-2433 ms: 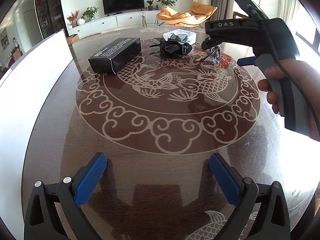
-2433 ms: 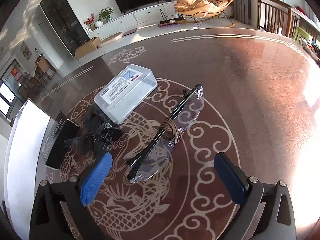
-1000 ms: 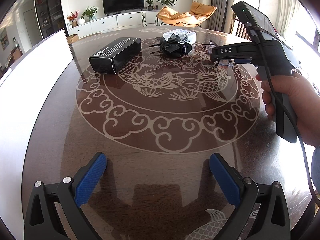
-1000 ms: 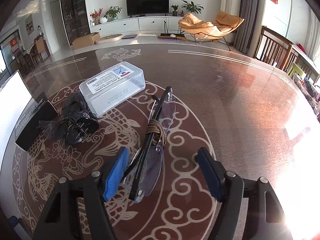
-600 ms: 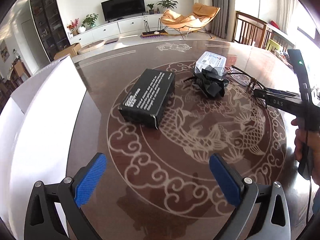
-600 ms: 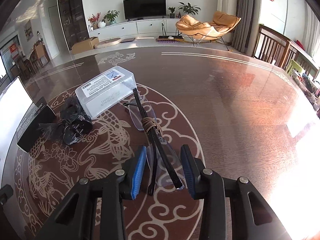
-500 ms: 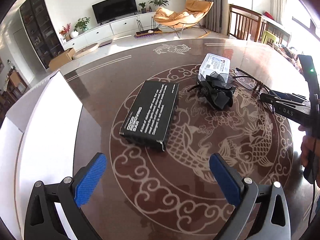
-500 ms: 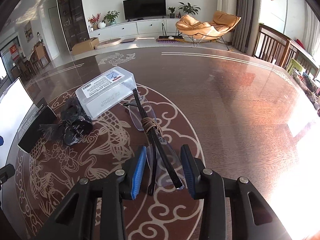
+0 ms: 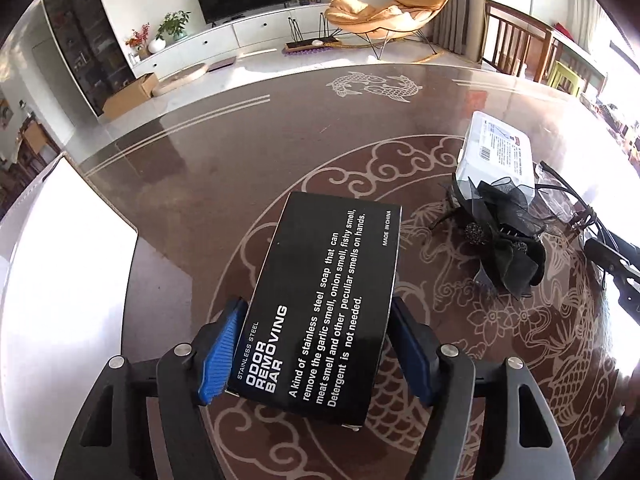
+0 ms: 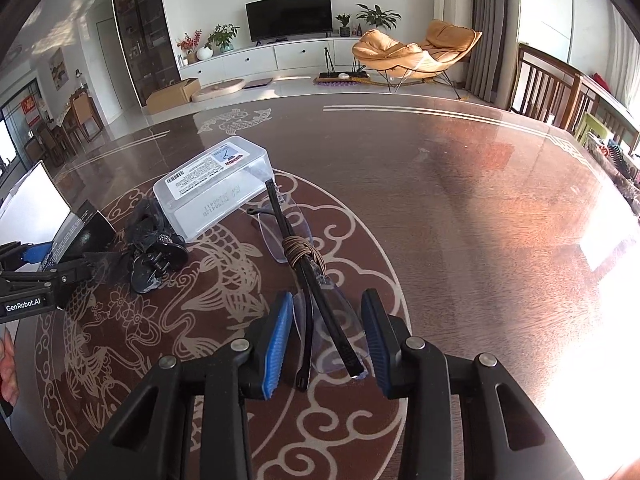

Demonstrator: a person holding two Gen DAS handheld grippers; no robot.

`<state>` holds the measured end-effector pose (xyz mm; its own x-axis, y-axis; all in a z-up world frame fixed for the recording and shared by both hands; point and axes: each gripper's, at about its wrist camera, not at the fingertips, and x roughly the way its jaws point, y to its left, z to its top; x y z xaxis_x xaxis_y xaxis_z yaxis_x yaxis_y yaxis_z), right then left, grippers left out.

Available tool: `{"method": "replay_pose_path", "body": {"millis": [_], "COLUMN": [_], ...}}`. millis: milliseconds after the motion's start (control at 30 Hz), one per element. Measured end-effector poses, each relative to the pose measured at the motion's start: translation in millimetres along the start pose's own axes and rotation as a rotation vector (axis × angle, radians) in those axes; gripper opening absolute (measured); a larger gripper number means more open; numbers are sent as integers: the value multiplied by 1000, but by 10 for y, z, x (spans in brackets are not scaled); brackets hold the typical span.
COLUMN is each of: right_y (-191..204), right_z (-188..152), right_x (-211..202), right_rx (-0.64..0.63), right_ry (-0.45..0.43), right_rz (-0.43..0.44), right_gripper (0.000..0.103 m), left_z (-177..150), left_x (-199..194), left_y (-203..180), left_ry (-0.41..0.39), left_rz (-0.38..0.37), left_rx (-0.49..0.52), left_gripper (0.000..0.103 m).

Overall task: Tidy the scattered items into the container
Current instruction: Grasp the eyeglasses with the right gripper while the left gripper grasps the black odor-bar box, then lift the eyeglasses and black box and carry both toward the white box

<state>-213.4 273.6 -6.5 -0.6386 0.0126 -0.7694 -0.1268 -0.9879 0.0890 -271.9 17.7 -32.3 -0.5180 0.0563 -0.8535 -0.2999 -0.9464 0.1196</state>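
Note:
My left gripper [image 9: 312,350] is shut on a black "Odor Removing Bar" box [image 9: 320,300], its blue pads against the box's two long sides. My right gripper [image 10: 326,338] is closed around folded clear glasses [image 10: 316,292] with black temples and a brown cord; the jaws sit close on both sides, and contact with the lenses is not clear. A black hair bow clip [image 9: 504,240] and a clear plastic case [image 9: 496,156] lie between them; both show in the right wrist view, the clip [image 10: 154,246] and the case [image 10: 216,184]. The white container [image 9: 60,280] stands at the left.
The round dark table [image 10: 460,200] with a pale fish pattern carries everything. The right gripper's body [image 9: 612,264] shows at the right edge of the left wrist view. The left gripper's body [image 10: 36,280] shows at the left edge of the right wrist view.
My left gripper has moved forward to the black box and closed on it. My right gripper has stayed closed around the glasses, barely moving.

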Motion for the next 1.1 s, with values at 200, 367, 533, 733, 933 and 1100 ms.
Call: {"method": "replay_pose_path", "body": {"millis": [200,367,533,733,933,1100], "right_y": [30,107,164,224,182,171], "right_z": [-124,-620,-1133,-1189,-1184,-1179], "right_x": [-99,-446,-811,-815,-817,-813], "right_rx": [-60,-175,-239,-285,-269,-265], "right_ry": [7,24,21,46,51,55], "right_rz": [66,121,131,113,94,89], "right_gripper": [25,25,37,76,82,85], "left_z": [-547,-1183,-1498,-1540,-1588,-1598], "left_x": [-294,-704,-884,-708,-692,-698], "left_y": [-171,-322,-420,-221,-226,-221], "left_ry": [-22,-26,-59,-20,-37,-40], "left_rz": [23,-7,16,-16,-10,-11], "left_rx": [13,-28,-60,-192,-196,-197], "left_gripper": [64,64,66,103,103,103]}}
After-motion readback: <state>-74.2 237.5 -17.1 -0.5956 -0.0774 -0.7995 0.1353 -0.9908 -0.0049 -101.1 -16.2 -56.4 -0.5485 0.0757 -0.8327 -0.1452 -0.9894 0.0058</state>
